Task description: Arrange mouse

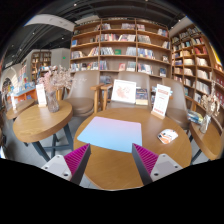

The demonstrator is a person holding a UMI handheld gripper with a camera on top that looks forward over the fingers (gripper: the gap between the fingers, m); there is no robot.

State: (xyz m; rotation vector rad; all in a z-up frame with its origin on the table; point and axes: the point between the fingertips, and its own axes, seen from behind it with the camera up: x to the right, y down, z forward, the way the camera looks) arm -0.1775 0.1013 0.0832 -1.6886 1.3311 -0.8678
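Above a round wooden table (118, 165), the gripper (110, 158) hung spread and held nothing.
Just ahead of its fingers lay a pale blue mat (110, 133); the mouse (168, 135) sat beside the mat's right edge, with bookshelves (120, 45) beyond.

table (130, 160): wood, smooth, satin sheen | mat (110, 133): pale blue, matt, smooth | bookshelves (120, 45): wood | finger pads (75, 160): magenta, ribbed

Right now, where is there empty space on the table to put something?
The light blue mat ahead of the open fingers is bare, as is the wood between mat and fingers. The far right side is crowded: mouse, standing cards.
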